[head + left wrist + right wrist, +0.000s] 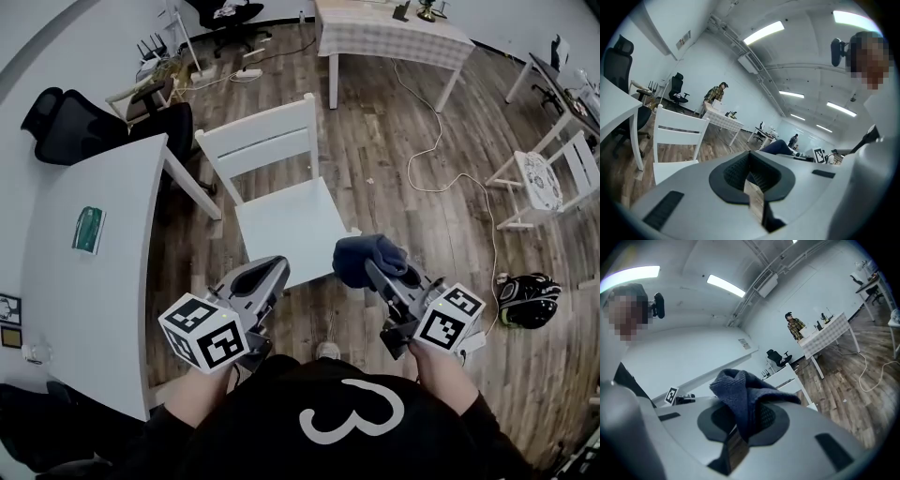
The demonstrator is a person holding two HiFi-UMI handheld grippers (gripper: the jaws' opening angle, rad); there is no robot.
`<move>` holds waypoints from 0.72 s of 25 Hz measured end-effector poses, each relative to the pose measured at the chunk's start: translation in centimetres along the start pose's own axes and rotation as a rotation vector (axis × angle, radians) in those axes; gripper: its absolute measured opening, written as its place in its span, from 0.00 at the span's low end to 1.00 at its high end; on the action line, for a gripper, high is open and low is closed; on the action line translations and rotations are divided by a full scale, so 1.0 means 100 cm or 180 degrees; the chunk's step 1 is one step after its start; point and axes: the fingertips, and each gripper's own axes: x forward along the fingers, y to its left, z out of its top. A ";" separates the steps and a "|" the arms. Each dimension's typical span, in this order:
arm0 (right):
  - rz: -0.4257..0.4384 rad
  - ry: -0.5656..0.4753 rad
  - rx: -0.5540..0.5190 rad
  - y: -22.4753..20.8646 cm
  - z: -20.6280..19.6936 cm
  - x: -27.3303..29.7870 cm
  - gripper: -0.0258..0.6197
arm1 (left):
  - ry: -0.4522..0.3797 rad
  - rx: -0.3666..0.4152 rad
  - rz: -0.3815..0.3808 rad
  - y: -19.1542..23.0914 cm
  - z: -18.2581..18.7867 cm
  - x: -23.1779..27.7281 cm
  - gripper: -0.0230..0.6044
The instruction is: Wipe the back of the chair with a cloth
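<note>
While the left gripper (270, 274) sits closed and empty, the right gripper (375, 270) pinches a bunched dark-blue cloth (366, 253).

White table (94, 281) flanks the chair (286, 225) leftward; floor (375, 159) rightward open

The cloth (745, 394) is dark blue, apparently knitted, and bunched. It is pinched between the right gripper's (377, 269) fingers (712, 420), with its folds bulging up past the tips. The chair (281, 192) is white, with a flat seat and a two-rail back. It stands upright on the wood floor, its seat's front edge just beyond both sets of fingertips and its back on the far side, well apart from the cloth.
</note>
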 end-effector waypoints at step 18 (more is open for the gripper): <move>0.0136 0.0498 -0.0109 -0.047 0.017 0.146 0.12 | -0.0165 -0.0274 0.0302 0.126 0.052 0.046 0.06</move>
